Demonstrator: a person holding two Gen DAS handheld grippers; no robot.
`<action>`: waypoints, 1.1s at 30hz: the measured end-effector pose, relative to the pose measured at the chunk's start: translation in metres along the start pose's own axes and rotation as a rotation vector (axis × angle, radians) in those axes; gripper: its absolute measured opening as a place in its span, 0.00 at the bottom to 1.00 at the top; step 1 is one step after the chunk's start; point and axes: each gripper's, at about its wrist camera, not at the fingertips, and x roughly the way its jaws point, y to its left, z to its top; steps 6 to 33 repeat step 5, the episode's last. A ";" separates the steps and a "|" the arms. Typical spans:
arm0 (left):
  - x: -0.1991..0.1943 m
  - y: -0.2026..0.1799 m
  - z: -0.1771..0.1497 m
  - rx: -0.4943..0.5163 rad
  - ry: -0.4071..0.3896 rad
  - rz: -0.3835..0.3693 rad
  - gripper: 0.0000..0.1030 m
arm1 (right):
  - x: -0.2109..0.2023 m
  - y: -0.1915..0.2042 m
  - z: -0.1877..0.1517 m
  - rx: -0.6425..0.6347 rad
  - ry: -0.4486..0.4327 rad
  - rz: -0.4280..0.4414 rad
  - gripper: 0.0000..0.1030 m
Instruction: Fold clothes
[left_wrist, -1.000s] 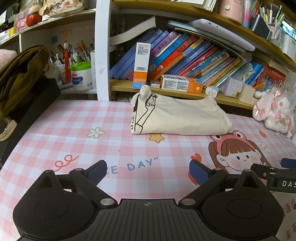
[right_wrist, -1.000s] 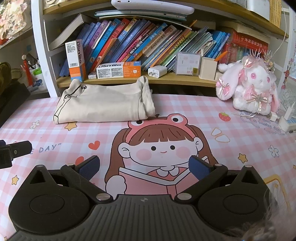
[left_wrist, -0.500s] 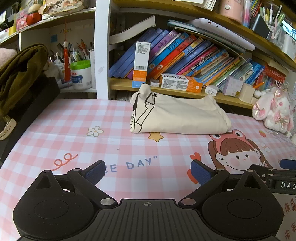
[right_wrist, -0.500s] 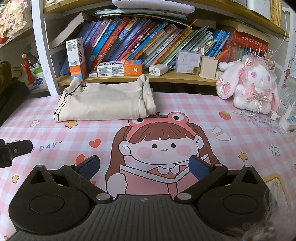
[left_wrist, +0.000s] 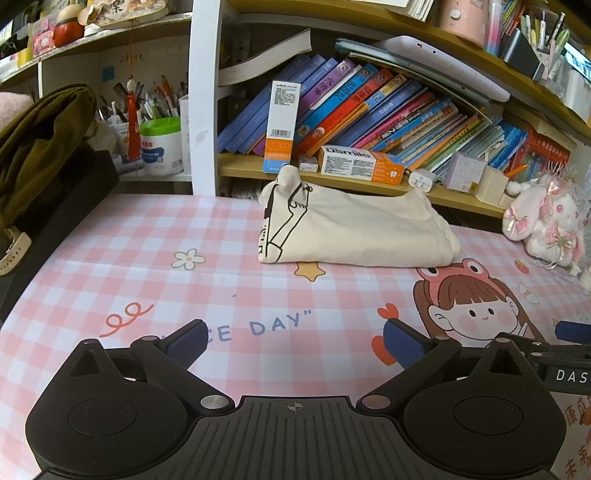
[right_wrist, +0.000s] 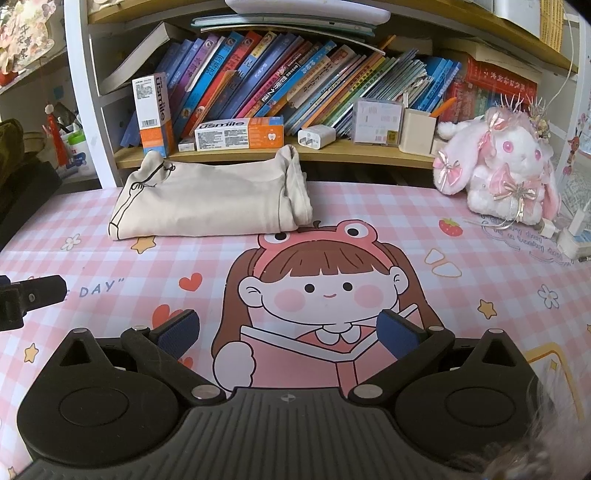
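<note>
Left tool (left_wrist: 291, 341) spread wide, empty, low over pink checked tabletop (left_wrist: 229, 288). Right tool (right_wrist: 288, 328) likewise released, nothing between pads (cartoon girl print beneath). Folded cream garment (left_wrist: 354, 230) lies well ahead of both, at tabletop's far edge just below bookshelf (right_wrist: 332, 153). Plush rabbit (right_wrist: 506, 166) off right.
</note>
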 end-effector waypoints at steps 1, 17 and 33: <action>0.000 0.000 0.000 0.001 0.001 0.003 0.99 | 0.000 0.000 0.000 0.000 0.001 0.000 1.00; 0.001 0.000 0.000 0.003 0.004 0.004 0.99 | 0.001 0.000 -0.002 0.001 0.006 0.000 1.00; 0.001 0.000 0.000 0.003 0.004 0.004 0.99 | 0.001 0.000 -0.002 0.001 0.006 0.000 1.00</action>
